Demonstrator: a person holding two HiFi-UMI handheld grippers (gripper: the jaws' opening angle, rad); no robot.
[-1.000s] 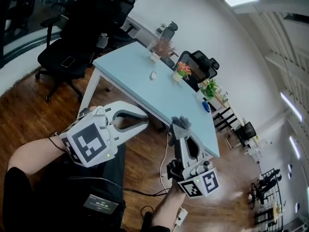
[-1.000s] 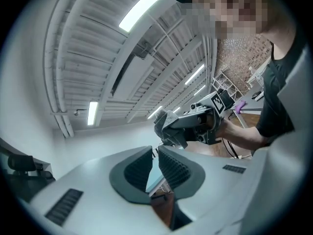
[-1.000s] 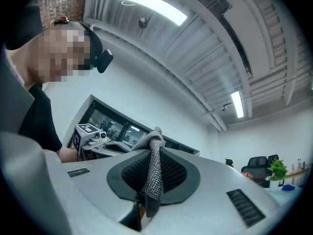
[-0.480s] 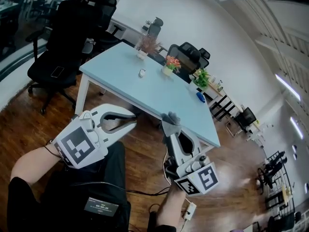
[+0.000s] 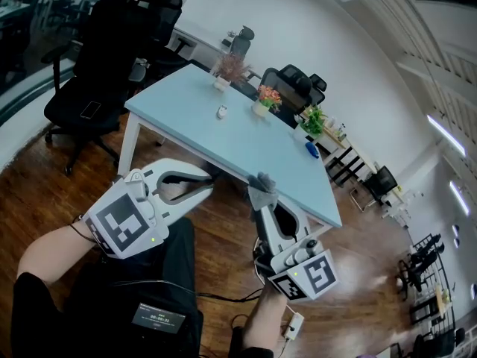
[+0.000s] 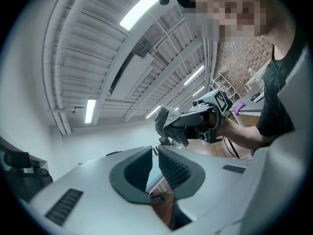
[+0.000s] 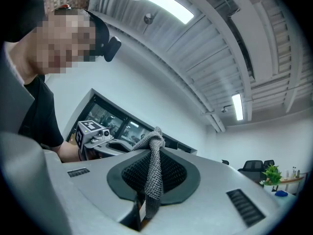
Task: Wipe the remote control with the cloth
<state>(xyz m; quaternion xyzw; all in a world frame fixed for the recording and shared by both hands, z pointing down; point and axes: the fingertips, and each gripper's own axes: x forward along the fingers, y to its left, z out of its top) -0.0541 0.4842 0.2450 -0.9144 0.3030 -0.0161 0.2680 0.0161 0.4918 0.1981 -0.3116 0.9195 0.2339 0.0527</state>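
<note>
My right gripper points toward the light blue table and is shut on a grey knitted cloth. The cloth hangs bunched between that gripper's ribbed pads, knotted at the top. My left gripper is held level beside it, at the left, shut with nothing between its jaws. From the left gripper view the right gripper and its cloth show just ahead. A small white object lies on the tabletop, too small to tell what it is.
Two small potted plants stand near the table's far edge, and a blue object lies toward its right end. Black office chairs stand left of the table, more behind it. Wooden floor and a cable lie below me.
The head view has swung a little, so table and grippers sit further left in the picture. Both grippers keep their pose, and the cloth stays in the right one.
</note>
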